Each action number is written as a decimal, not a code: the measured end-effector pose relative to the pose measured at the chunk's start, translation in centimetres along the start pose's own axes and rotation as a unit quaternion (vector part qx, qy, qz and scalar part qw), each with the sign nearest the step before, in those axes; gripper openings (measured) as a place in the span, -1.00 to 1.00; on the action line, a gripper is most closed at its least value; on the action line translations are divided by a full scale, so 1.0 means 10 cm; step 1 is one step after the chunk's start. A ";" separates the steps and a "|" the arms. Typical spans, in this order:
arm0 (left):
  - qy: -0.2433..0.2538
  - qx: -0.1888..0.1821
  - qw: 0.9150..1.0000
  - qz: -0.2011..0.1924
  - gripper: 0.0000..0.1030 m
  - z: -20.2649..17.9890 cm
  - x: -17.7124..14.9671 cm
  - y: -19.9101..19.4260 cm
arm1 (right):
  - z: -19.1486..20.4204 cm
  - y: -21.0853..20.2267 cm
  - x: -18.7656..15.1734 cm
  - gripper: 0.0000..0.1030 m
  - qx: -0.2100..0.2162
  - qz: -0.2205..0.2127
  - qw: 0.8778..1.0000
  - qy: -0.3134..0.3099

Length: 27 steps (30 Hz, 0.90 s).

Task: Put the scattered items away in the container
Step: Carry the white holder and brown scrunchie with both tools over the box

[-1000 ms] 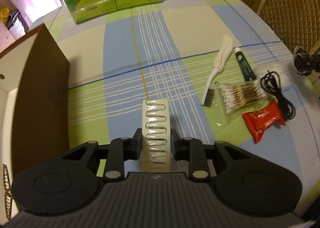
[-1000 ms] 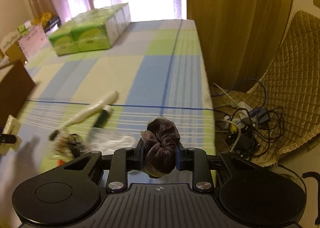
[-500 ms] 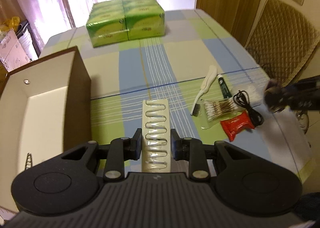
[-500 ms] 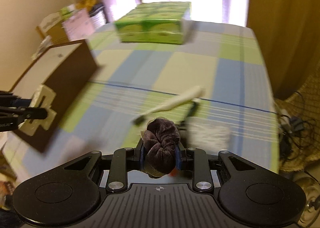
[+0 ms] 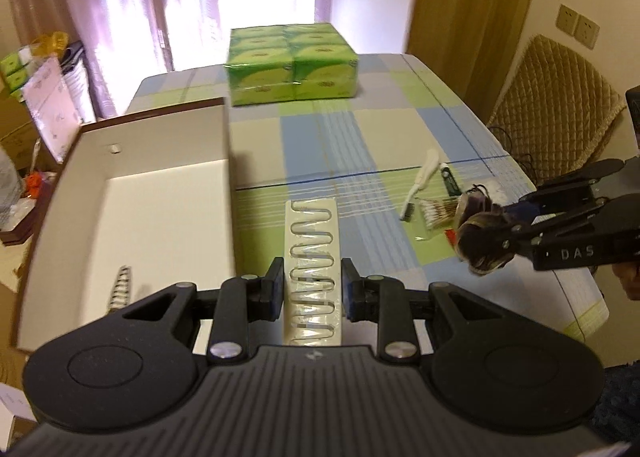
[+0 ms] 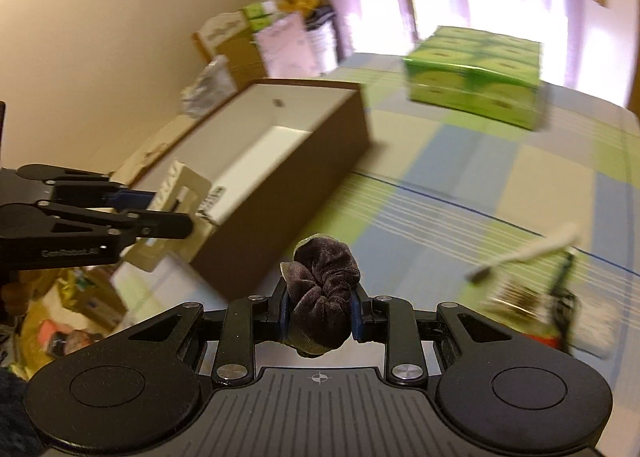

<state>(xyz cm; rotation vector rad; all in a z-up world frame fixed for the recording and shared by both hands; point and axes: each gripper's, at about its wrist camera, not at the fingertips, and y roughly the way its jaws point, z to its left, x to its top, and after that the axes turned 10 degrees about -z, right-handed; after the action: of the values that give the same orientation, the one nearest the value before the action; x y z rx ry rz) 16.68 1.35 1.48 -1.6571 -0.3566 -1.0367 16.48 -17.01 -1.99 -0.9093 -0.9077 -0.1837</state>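
left gripper (image 5: 312, 293) pinched the carded hair pins (image 5: 313, 253) and right gripper (image 6: 318, 315) the dark scrunchie (image 6: 320, 305), both raised beside the open box (image 5: 160, 193) for dropping in.

Plush velvety scrunchie (image 6: 320, 293), matt cardboard box (image 5: 168, 185) with smooth white lining, woven checked tablecloth (image 5: 380, 129), glossy green plastic-wrapped packs (image 5: 290, 65), matt black plastic left gripper (image 5: 312, 289).

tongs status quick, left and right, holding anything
Left tongs: closed on the card of wavy hairpins.
Right tongs: closed on the dark velvet scrunchie.
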 end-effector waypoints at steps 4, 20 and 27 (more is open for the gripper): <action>-0.011 0.019 1.000 -0.007 -0.55 0.30 -0.06 -0.19 | 0.36 0.21 0.11 -0.41 0.025 -0.005 0.999 -0.022; 0.012 0.035 0.999 -0.027 -0.55 1.28 0.02 -0.27 | 1.05 1.19 0.57 -0.41 0.014 -0.018 0.997 -0.076; 0.004 0.022 1.000 -0.018 -0.55 1.57 0.13 0.07 | 0.98 1.66 0.64 -0.41 -0.019 0.008 0.998 -0.062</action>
<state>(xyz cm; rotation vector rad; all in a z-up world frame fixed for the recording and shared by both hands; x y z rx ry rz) 24.89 14.77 1.76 -1.6112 -0.4018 -1.0551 22.83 2.12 -4.38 -0.9709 -1.0148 -0.1329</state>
